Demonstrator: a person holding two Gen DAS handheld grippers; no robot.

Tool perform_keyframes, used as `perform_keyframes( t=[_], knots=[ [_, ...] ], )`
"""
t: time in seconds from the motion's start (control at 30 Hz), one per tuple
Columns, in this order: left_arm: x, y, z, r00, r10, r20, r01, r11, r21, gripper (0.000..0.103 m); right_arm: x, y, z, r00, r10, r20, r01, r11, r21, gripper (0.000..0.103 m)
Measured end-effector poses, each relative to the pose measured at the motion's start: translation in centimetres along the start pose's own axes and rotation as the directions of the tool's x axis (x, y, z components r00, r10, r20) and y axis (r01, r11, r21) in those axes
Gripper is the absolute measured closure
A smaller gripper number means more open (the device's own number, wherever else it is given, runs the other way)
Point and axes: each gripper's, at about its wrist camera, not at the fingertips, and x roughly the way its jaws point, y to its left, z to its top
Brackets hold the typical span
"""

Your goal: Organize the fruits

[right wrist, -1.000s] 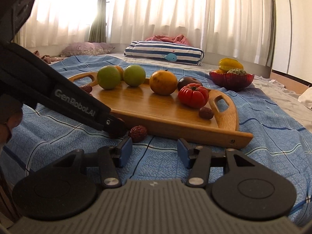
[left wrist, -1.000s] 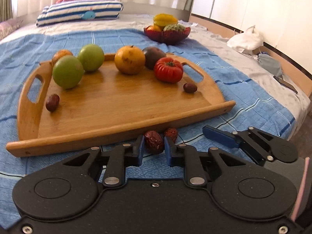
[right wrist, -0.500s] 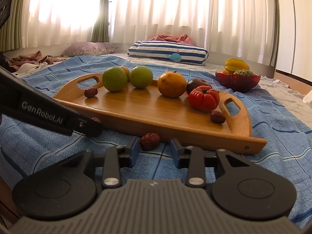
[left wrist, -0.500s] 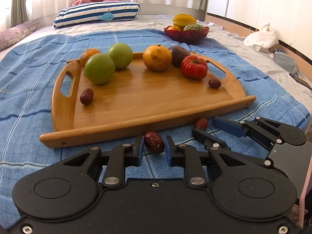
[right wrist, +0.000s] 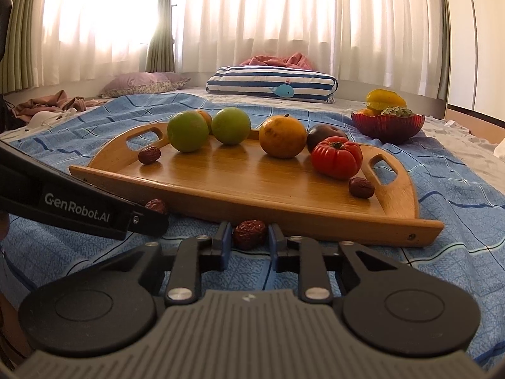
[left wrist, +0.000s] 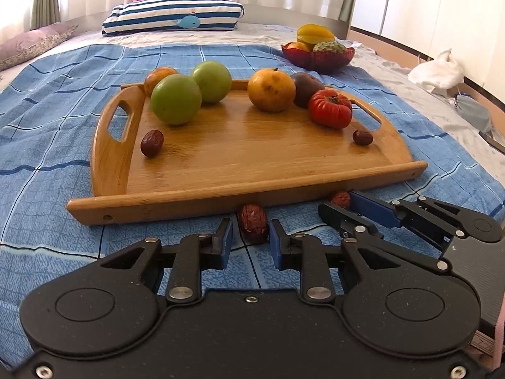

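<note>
The left tongs (left wrist: 251, 240) are seen set around a wrinkled red date (left wrist: 252, 223) that lies on the blue checked bedspread (left wrist: 47, 132), just in front of the near rim of the wooden tray (left wrist: 240, 199). The right blue pad touches the date, while a sliver of gap is seen at the left pad, so whether the date is truly clamped cannot be told.

The right tongs (right wrist: 248, 241) are placed around a second date (right wrist: 249, 229), also on the bedspread against the tray's front edge. Small gaps are visible on both sides of it, so the jaws are read as released. In the left wrist view this second date (left wrist: 341, 199) is seen at the tips of the right tongs (left wrist: 344, 208).

On the tray are found two green fruits (left wrist: 175, 99), an orange fruit (left wrist: 271, 89), a dark plum-like fruit (left wrist: 304, 83), a ribbed red tomato (left wrist: 330, 108), a small orange fruit (left wrist: 157, 74) behind the green ones, and two more dates: one by the left handle (left wrist: 151, 143), one by the right handle (left wrist: 362, 137).

Farther back a red bowl (left wrist: 317, 58) holding fruit is seen on the bed, and a striped pillow (left wrist: 173, 17) beyond.
</note>
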Motion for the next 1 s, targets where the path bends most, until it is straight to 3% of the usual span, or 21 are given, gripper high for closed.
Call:
perform_keyframes(
  t=[0.33,0.83,1.0],
  knots=[
    [-0.7,0.0,-0.3,0.999,0.042,0.013,-0.042,0.999,0.009,0.069,-0.4,-0.1,-0.3,1.0,-0.013,0.005,0.013,1.0,0.004,0.074],
    [-1.4,2.6,-0.6,0.982,0.187,0.018,-0.186,0.982,-0.035,0.068,-0.4,-0.1,-0.3,1.0,-0.016,0.004,0.016,1.0,0.0,0.073],
    [-2.3,2.4,-0.8,0.993,0.118,0.028,-0.116,0.991,-0.061,0.064,-0.6,-0.1,-0.3,1.0,-0.019,0.006,0.019,1.0,0.007,0.073]
  ],
)
